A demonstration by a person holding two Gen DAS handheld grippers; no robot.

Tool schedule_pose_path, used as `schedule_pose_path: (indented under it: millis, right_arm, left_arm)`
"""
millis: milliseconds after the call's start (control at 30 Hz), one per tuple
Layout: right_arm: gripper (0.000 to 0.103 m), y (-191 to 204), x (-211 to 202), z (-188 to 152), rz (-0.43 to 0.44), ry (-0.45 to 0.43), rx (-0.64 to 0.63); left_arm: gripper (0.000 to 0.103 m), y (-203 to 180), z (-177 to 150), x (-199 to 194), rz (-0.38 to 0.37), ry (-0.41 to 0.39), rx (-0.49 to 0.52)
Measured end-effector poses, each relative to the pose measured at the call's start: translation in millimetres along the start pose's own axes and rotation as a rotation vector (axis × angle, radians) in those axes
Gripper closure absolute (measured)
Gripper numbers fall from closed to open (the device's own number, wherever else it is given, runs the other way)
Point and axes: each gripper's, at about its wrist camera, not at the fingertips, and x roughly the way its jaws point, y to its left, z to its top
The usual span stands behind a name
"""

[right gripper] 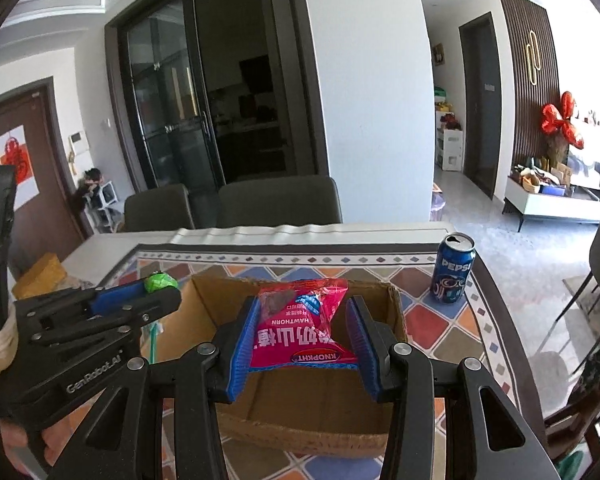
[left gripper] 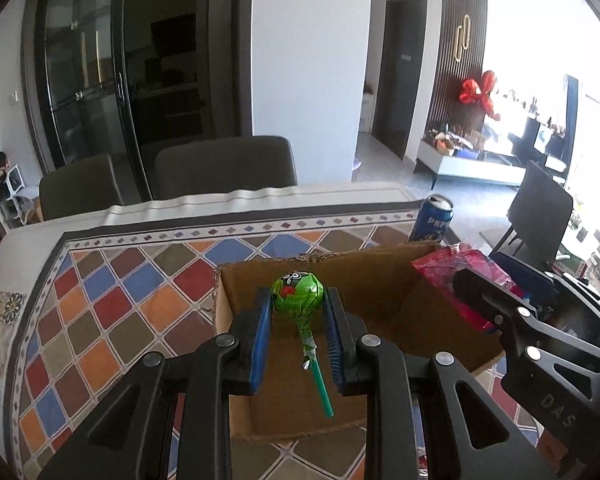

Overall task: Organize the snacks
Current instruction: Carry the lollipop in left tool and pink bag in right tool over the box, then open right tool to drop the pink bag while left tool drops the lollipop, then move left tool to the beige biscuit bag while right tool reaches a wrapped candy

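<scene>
left gripper (left gripper: 298, 320), lollipop (left gripper: 300, 300) head up, stick down

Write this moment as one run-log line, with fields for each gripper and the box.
left gripper: shut on lollipop | right gripper: shut on red packet | box: open, both above it | can: beside box

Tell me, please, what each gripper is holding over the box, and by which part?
The left gripper holds a green lollipop by its wrapped head, stick hanging free. The right gripper holds a red hawthorn snack packet by its two side edges.
</scene>
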Motion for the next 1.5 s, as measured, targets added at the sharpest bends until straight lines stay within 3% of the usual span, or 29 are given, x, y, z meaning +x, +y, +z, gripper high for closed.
schedule_pose_path:
  millis: [67, 133, 167, 233, 400, 933, 1267, 1500]
  right_arm:
    - [0.057, -0.1, 5.6, -1.3, -0.009, 0.007, -0.001]
    - [0.056, -0.2, 10.3, -2.6, -0.021, 0.011, -0.013]
    - [0.056, 1.0, 11.0, -1.5, -0.028, 0.013, -0.021]
    - [0.042, 1.2, 11.0, -3.0, -0.059, 0.020, -0.030]
    - [0.042, -0.2, -4.8, -8.8, -0.067, 0.018, -0.017]
    - [0.039, -8.3, -84.3, -59.2, -0.070, 0.015, -0.072]
    - [0.039, -19.5, -110.1, -99.4, -0.094, 0.061, -0.075]
    - [0.039, -22.9, -106.4, -130.6, -0.077, 0.158, -0.044]
  left_arm:
    - [0.068, -0.3, -0.5, 4.1, 0.018, 0.011, 0.002]
    - [0.049, 1.3, -1.8, 1.7, 0.033, 0.002, -0.003]
    - [0.048, 2.1, -3.8, -1.2, 0.043, -0.004, -0.004]
    - [0.046, 3.6, -7.4, -6.3, 0.058, -0.006, -0.004]
    - [0.034, 2.3, -24.0, -28.8, 0.064, -0.021, 0.005]
    - [0.026, -40.6, -84.9, -95.8, 0.009, -0.071, 0.093]
    - [0.026, -55.8, -135.3, -97.3, -0.039, 0.027, 0.098]
    - [0.026, -60.8, -167.9, -91.5, -0.064, 0.121, 0.076]
